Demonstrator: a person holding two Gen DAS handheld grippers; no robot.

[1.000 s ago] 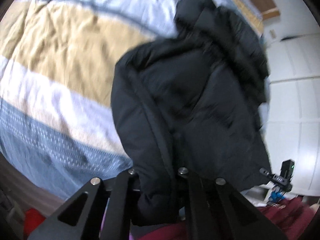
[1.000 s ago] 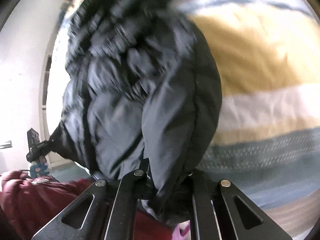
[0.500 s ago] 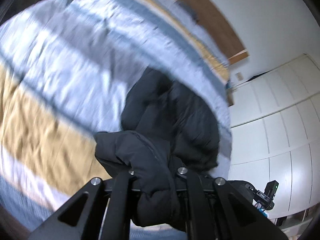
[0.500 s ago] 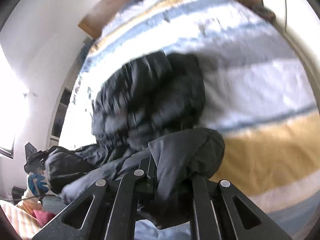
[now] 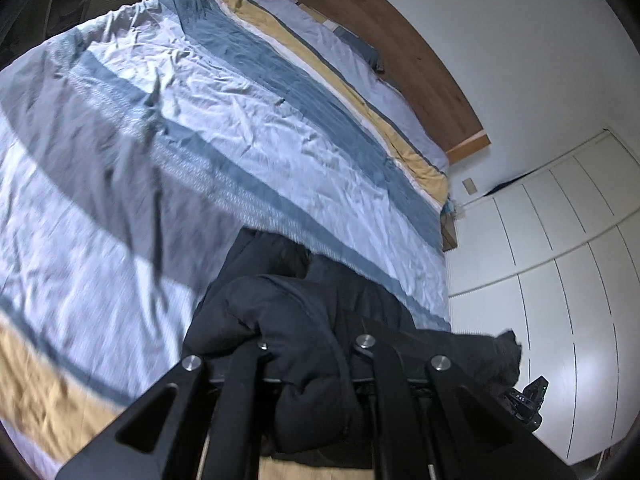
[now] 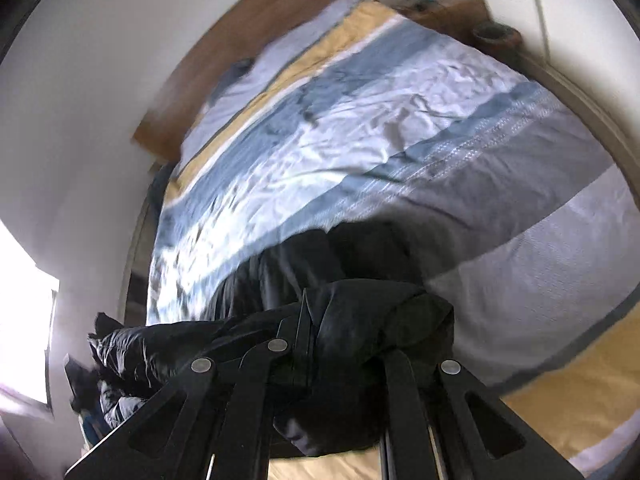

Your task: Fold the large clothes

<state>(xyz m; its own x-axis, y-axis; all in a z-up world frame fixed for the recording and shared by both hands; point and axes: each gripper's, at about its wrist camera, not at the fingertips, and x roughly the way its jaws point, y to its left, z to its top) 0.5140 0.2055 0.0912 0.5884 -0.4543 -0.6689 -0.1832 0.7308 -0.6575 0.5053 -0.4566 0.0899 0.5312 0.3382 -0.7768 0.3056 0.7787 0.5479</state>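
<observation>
Striped bedding (image 5: pixel 248 152) fills your left wrist view: blue, grey, white and mustard bands, creased, running up to a wooden headboard (image 5: pixel 400 60), with white wardrobe doors (image 5: pixel 560 248) along the right. Your left gripper (image 5: pixel 310 354) has its fingers clenched on a thick fold of the black puffer jacket (image 5: pixel 304 320); the padding bulges up between them and hangs below. More of the jacket trails right toward your other tool, and a bunched part lies on the bed just beyond the fingers.

From the right wrist view you look up the same bed (image 6: pixel 400 140) toward the headboard (image 6: pixel 248 52), with a bright window at the far left and a cluttered bedside unit (image 6: pixel 452 12) at the top. Your right gripper (image 6: pixel 336 354) is likewise clamped on a bundle of jacket (image 6: pixel 372 320), with shiny quilted fabric sagging away to the left.

As a judgement, you are early to midway: you hold one edge of the jacket at two points, lifted over the near part of the bed, but no neat fold shows. Laying that edge over the body, smoothing, and any further fold appear left. Whether the sleeves are tucked is hidden in the dark folds.
</observation>
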